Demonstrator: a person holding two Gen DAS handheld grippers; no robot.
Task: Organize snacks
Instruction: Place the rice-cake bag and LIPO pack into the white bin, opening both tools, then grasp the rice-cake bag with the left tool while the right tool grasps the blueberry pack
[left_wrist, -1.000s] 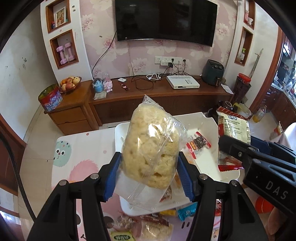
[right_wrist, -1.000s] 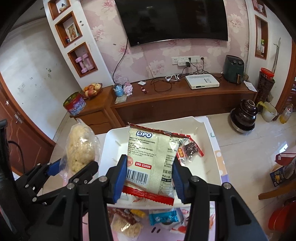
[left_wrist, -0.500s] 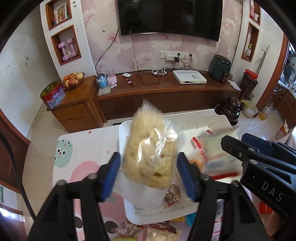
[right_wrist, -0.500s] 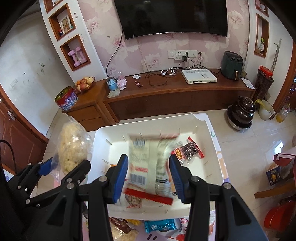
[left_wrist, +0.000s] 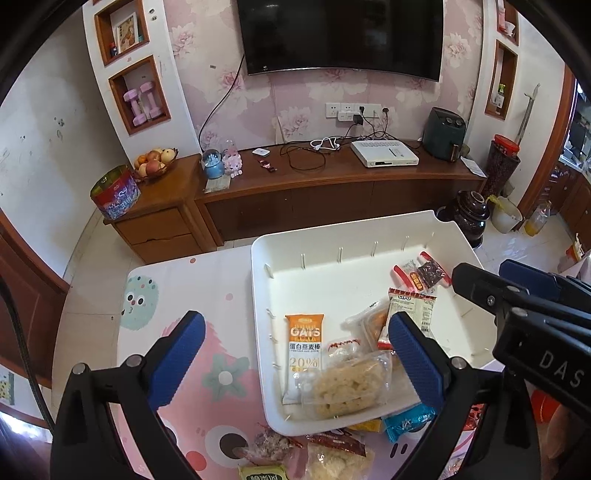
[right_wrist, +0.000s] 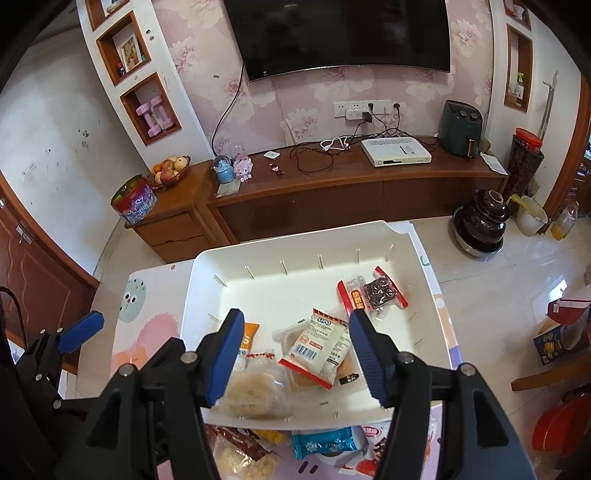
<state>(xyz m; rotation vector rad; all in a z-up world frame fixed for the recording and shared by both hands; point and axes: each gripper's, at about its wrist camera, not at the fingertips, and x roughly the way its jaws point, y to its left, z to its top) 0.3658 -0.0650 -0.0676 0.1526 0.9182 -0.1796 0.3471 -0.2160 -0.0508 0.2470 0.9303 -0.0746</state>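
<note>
While both fingers open, snacks lie below them.

Tray sits on table. Inside, near edge: rice-cracker bag, oat bar to its left (touching), biscuit packet right. More snacks lie before the tray.
</note>
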